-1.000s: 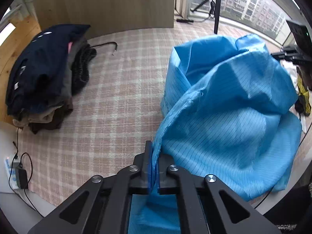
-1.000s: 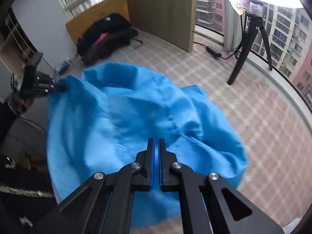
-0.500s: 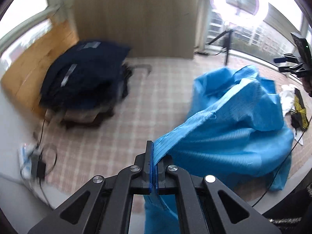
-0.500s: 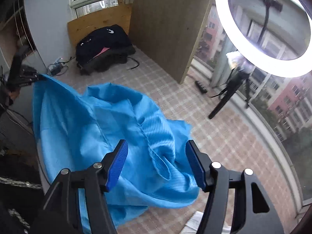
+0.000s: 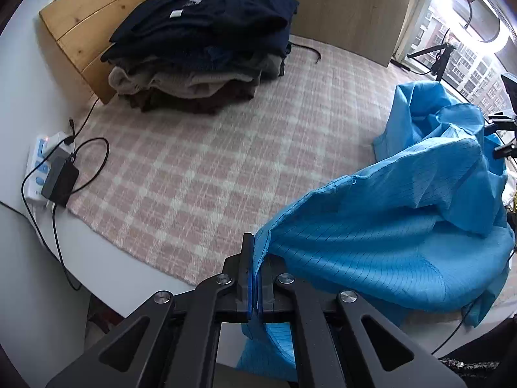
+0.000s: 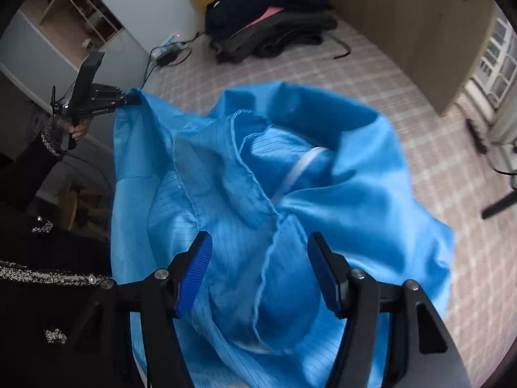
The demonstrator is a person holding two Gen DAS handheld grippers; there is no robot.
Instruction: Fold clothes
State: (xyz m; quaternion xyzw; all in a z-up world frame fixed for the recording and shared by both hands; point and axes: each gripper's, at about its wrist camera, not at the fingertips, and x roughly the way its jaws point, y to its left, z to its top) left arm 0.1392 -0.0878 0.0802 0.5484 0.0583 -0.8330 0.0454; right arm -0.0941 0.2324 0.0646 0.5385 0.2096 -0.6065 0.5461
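Presently on view, item by item:

Blue garment (image 5: 404, 226): thin fabric with fine dark pinstripes, lying crumpled on the near right part of the plaid rug (image 5: 210, 161). One hemmed edge is lifted off the heap; the rest sags in loose folds, with a pale strip showing among them in the right wrist view.

Left gripper (image 5: 257, 278): black arms, blue pads, fingers pressed together on that lifted edge of the garment. Cloth hangs below the pinch. From the right wrist view the same tool (image 6: 129, 98) is seen at the garment's far left corner, held by a hand (image 6: 76, 129) in a dark sleeve.

Right gripper (image 6: 258, 271): fingers spread wide, ribbed blue pads (image 6: 194, 274) facing each other, poised just over a raised seam of the heap. Nothing lies between the pads; whether the tips touch cloth I cannot tell.

Stack of folded clothes (image 5: 206, 48): dark navy on top, grey and brown layers beneath, at the far end of the rug against a wooden board (image 5: 80, 22), well apart from the blue garment.

Power strip (image 5: 40, 168): white, with a black adapter and cables, just off the rug's left edge.

Ring light (image 5: 475, 9): lit, by the window, on a tripod.
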